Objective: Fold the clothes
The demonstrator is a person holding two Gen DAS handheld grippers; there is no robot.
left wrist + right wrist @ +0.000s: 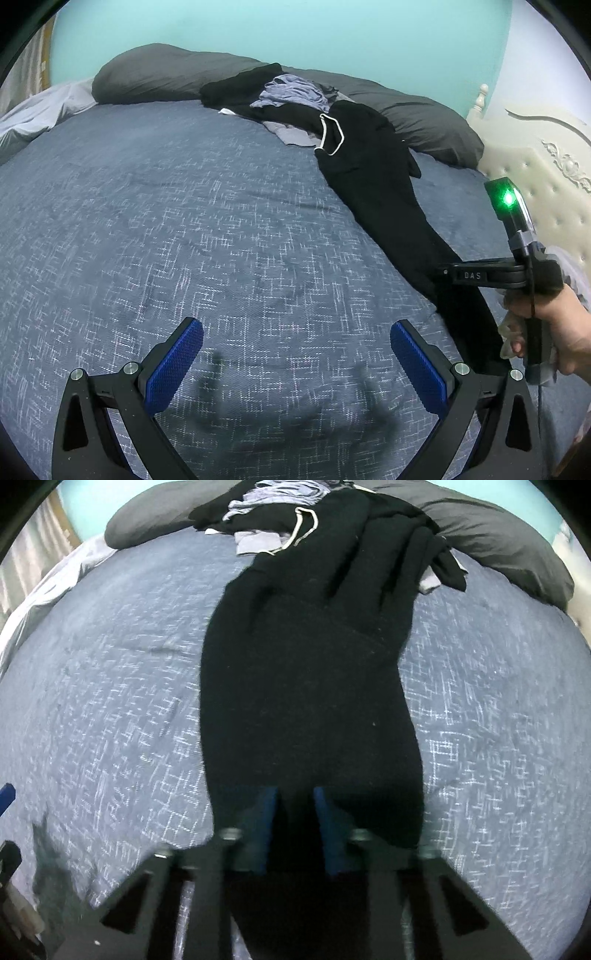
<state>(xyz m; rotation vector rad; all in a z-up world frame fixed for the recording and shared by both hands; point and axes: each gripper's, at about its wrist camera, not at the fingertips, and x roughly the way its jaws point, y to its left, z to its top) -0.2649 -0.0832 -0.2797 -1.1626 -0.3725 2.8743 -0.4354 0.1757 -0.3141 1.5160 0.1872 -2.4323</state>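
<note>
While the right gripper (295, 830) pinches the black trousers' (306, 672) leg end near the bed (184, 206) edge, the left gripper (295, 365) hangs agape; no fold made, pile (291, 92) waiting

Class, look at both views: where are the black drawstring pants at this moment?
The black pants stretch across the blue bedspread from the clothes pile by the grey pillows, their near end pinched in the right tool.

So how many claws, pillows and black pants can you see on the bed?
Claws: 2, the left claw and the right claw
Grey pillows: 2, one pillow and another pillow
Black pants stretched out: 1
Total: 5
The tangled clothes pile is too jumbled to count.
</note>
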